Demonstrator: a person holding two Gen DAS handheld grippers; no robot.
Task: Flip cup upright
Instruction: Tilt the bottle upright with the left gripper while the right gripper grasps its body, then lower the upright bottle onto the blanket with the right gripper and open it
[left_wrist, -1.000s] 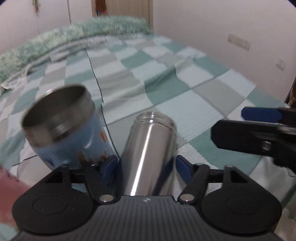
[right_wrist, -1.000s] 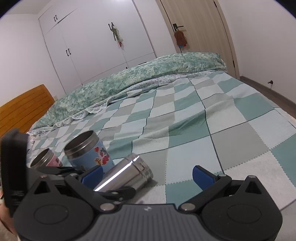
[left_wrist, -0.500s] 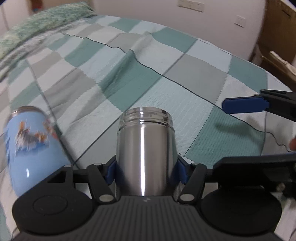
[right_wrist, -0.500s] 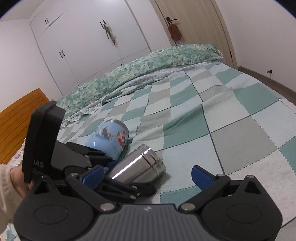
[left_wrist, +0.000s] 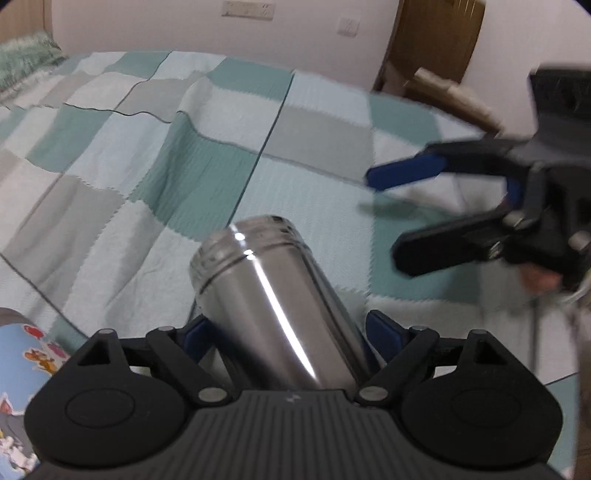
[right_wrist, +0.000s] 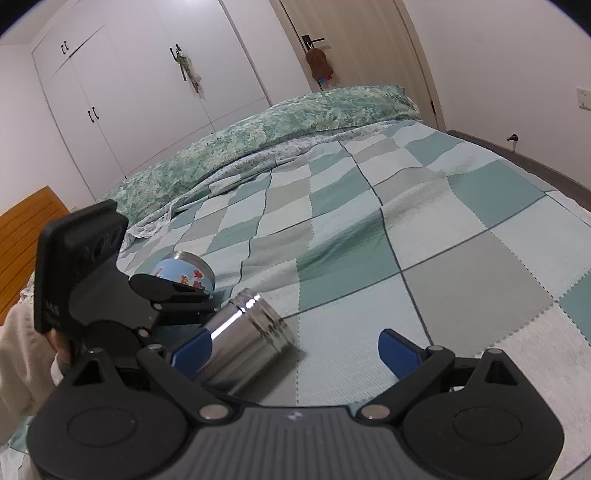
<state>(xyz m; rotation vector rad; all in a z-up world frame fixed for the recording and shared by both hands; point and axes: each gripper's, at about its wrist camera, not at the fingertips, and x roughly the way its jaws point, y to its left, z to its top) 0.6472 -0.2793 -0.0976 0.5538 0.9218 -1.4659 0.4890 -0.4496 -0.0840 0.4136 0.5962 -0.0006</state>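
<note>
A steel cup lies tilted between my left gripper's blue pads, its threaded mouth pointing away and left; the gripper is shut on its body. In the right wrist view the same steel cup rests slanted on the checked blanket with the left gripper around its base. My right gripper is open and empty, just right of the cup. It also shows open in the left wrist view.
A blue cartoon-printed cup lies on its side behind the left gripper, also seen in the left wrist view. The checked blanket covers the bed. A green quilt, wardrobe doors and a wooden door stand beyond.
My left gripper has swung right with the steel cup, which now tilts left in its grip. The blue cup has tipped from upright onto its side. The right gripper has come closer.
</note>
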